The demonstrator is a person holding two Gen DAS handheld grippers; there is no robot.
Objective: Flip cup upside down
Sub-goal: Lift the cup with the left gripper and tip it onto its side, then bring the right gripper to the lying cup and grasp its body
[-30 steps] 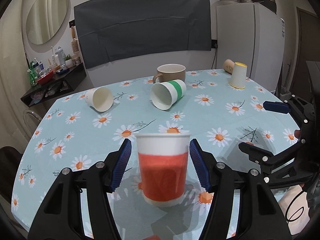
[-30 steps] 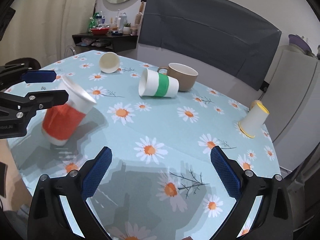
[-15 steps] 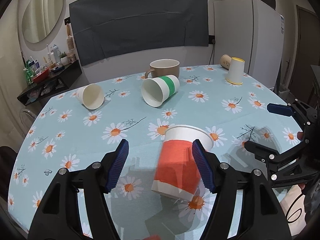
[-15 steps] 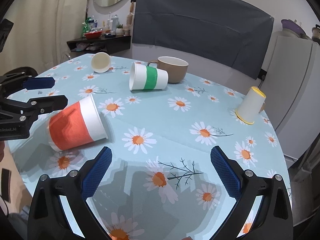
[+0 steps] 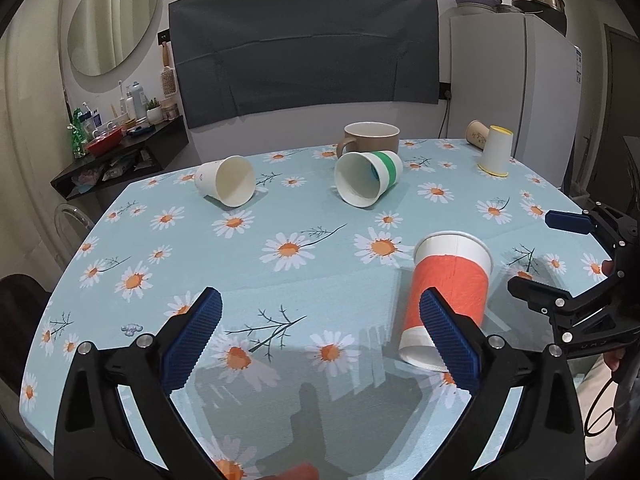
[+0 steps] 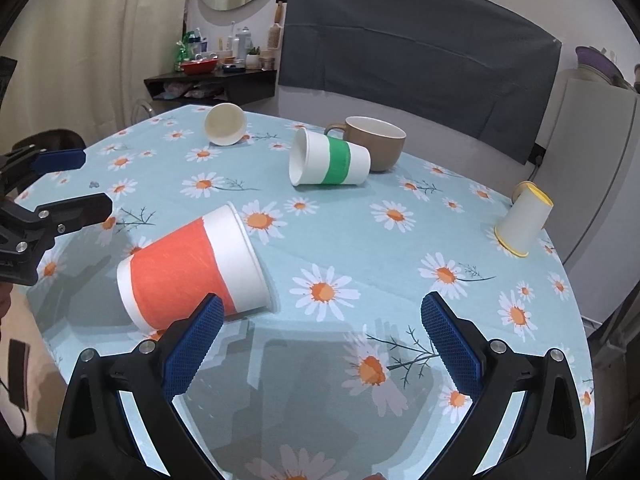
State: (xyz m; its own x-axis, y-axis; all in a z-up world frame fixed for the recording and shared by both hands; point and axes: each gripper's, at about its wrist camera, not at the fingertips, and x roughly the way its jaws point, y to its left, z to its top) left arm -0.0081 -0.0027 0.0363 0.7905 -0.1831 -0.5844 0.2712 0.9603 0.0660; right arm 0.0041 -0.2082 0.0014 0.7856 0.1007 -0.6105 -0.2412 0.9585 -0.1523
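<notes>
No text or label here is legible.

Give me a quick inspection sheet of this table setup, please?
Surface: round table with daisy-print blue cloth.
Job's things: orange-banded white paper cup lying on its side, unheld.
Clutter: green-banded paper cup and plain white paper cup on their sides; brown ceramic mug upright; yellow-rimmed paper cup upside down.
Grippers: left gripper open; right gripper open.
Cables: black cable by right gripper.
Surroundings: white fridge, oval mirror, cluttered shelf.
</notes>
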